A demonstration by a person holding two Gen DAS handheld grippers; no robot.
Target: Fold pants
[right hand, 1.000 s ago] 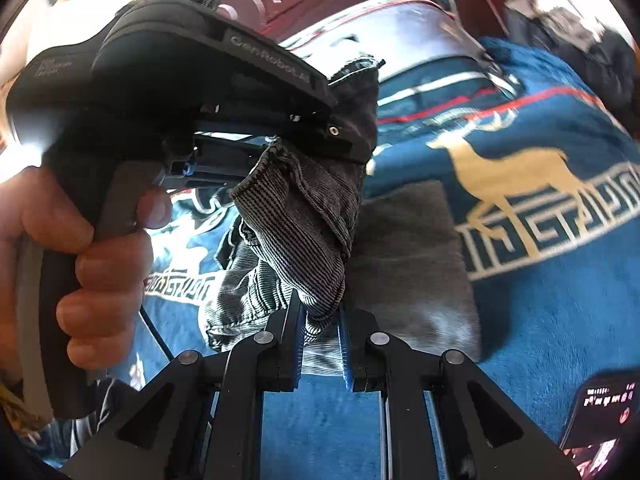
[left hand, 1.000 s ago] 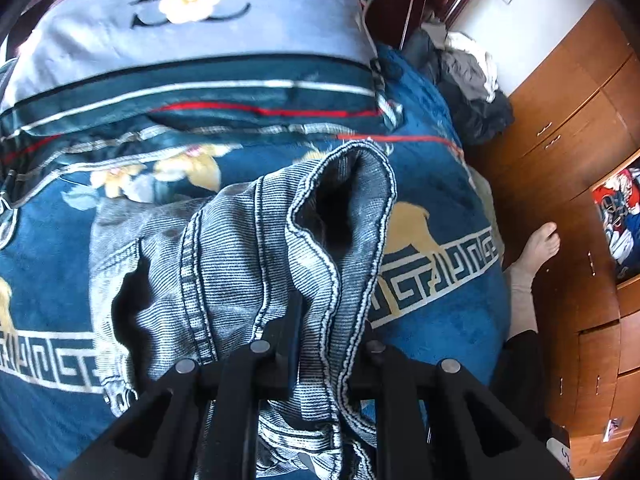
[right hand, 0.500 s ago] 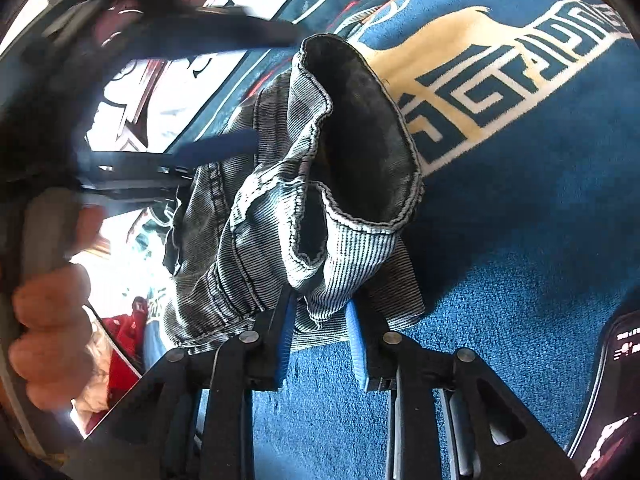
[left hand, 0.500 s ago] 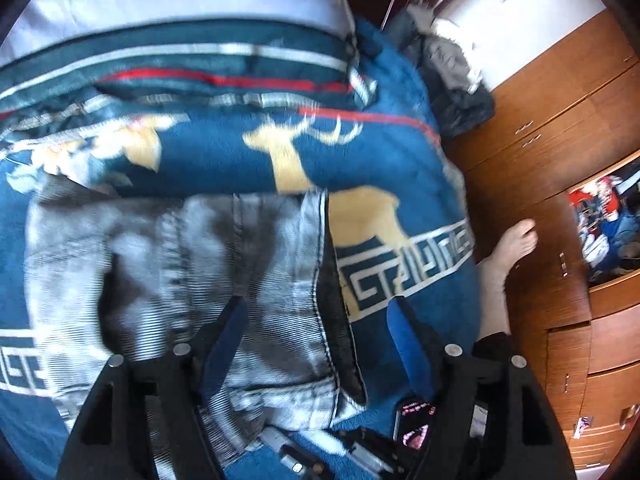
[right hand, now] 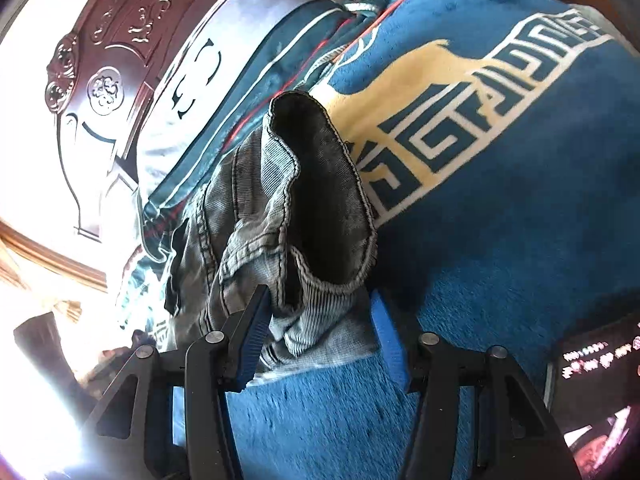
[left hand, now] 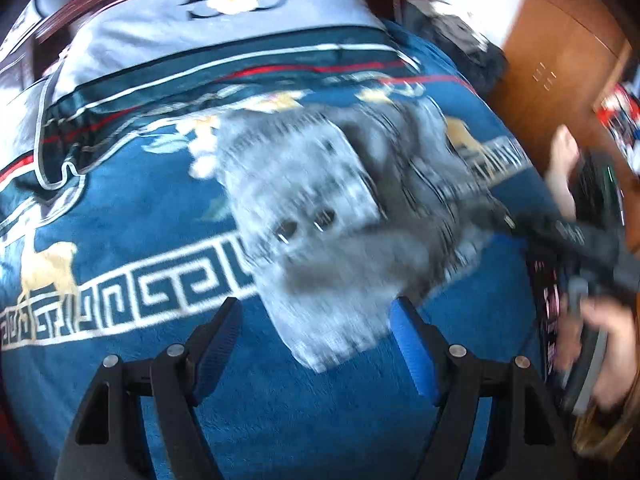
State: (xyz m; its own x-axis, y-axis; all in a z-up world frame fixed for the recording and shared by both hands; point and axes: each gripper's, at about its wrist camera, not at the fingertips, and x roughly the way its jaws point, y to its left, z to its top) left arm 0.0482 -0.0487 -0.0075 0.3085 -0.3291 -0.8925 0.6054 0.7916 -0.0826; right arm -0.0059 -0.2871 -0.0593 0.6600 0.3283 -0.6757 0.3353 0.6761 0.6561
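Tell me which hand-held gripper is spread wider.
The left hand-held gripper: its blue-padded fingers stand far apart, with the pants lying flat ahead. The right hand-held gripper is open too, but narrower, with the bunched hem between its fingers.

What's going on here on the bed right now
A person with a claw in each hand is folding grey jeans on a blue deer-pattern blanket. The jeans lie in a folded bundle on the blanket. The left claw is open and holds nothing, with the near edge of the jeans between its fingers. The right claw is also open, its fingers on either side of the hem end, not clamped on it.
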